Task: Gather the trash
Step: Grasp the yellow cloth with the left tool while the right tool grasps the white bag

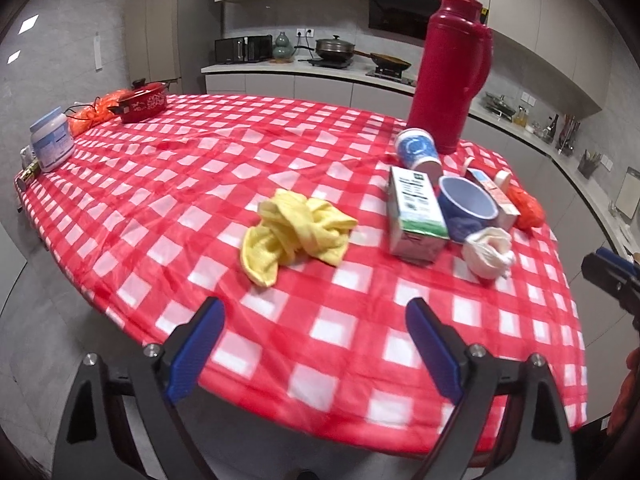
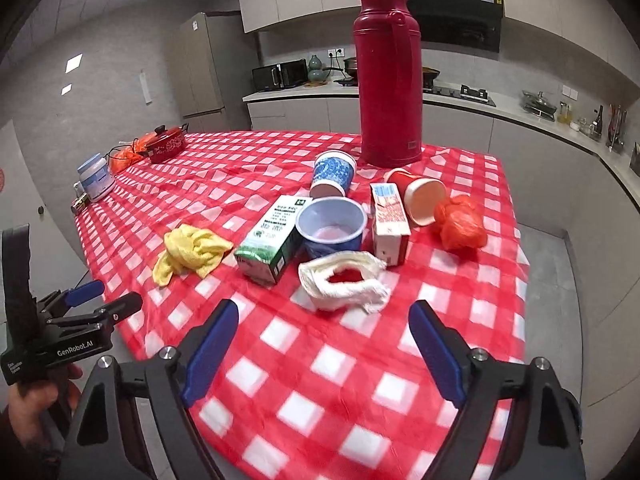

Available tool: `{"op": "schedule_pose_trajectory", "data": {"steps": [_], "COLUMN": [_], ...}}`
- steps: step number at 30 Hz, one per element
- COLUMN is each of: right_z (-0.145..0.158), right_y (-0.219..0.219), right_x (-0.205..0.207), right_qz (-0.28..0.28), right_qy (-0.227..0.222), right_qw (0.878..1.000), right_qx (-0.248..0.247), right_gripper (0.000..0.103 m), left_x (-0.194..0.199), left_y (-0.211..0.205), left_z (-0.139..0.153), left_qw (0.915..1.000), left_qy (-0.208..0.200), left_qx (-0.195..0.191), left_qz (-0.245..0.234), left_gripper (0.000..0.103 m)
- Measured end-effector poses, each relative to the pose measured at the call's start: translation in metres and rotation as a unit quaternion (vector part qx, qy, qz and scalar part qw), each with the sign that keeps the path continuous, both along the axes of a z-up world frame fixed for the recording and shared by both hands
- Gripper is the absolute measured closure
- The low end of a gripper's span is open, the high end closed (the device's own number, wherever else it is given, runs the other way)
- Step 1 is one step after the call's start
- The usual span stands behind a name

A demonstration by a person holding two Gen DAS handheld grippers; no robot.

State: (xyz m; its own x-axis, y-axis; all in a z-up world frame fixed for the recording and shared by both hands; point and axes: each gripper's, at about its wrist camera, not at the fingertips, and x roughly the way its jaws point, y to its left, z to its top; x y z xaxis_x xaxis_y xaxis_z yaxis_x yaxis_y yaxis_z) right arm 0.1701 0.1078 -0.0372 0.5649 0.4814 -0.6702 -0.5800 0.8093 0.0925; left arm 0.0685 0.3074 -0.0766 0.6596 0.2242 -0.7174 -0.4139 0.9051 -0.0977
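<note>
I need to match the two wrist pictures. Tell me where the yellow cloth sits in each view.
Left wrist view: the yellow cloth lies near the picture's middle, left of the green-and-white carton.
Right wrist view: the yellow cloth lies left of middle, again left of the carton.
Shared landmark: the tall red thermos stands at the table's far side in both.

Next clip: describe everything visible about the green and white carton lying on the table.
The carton is a small rectangular drink box, seemingly coated card, white with dark print on its top face and a green grass-like band at the near end. It lies flat on its side on the checked tablecloth, long axis running away from the cameras. The blue bowl sits against its right side, the yellow cloth lies apart to its left. Neither gripper touches it.
</note>
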Motion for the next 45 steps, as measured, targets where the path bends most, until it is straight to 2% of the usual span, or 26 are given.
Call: {"op": "schedule_pose_trajectory", "data": {"steps": [4,8,11,20,29,32,33,35,37,45], "right_z": [-0.007,-0.017,-0.024,-0.044,-0.067,-0.073,-0.074,-0.075,-0.074,-0.059], "right_y": [0.019,0.032,0.039,0.057,0.068,0.070,0.071,0.071,0.069,0.064], "right_x": [0.017,0.038,0.056,0.094,0.128,0.134,0.135,0.137,0.137,0.125], "right_qz": [-0.006,-0.022,-0.034,-0.055,-0.073,-0.077,-0.078,-0.082,-0.086,-0.094], "right_qy": [0.002,0.010,0.023,0.042,0.069,0.078,0.080,0.085,0.084,0.054], "right_qw": [1.000,1.000,0.999,0.998,0.995,0.994,0.994,0.993,0.992,0.993], "right_qx": [-0.002,0.003,0.012,0.010,0.006,0.013,0.014,0.021,0.026,0.036], "right_gripper": [0.024,0.041,0.049,0.057,0.064,0.067,0.070,0.087,0.097,0.098], "left_x": [0.013,0.024,0.033,0.064,0.086,0.091,0.092,0.092,0.092,0.083], "left_y": [0.017,0.032,0.042,0.061,0.071,0.071,0.071,0.071,0.071,0.069], "left_z": [-0.006,-0.012,-0.019,-0.037,-0.049,-0.048,-0.048,-0.046,-0.042,-0.024], "left_qw": [1.0000,1.0000,1.0000,0.9997,0.9988,0.9985,0.9984,0.9983,0.9983,0.9984], "left_qy": [-0.001,-0.003,0.000,0.010,0.013,0.008,0.005,-0.002,-0.009,-0.036], "left_qx": [-0.002,-0.005,-0.008,-0.022,-0.046,-0.052,-0.052,-0.053,-0.052,-0.035], "left_qz": [0.000,0.000,0.000,-0.005,-0.013,-0.019,-0.020,-0.022,-0.025,-0.025], "left_gripper": [0.017,0.020,0.022,0.027,0.044,0.054,0.057,0.063,0.068,0.071]}}
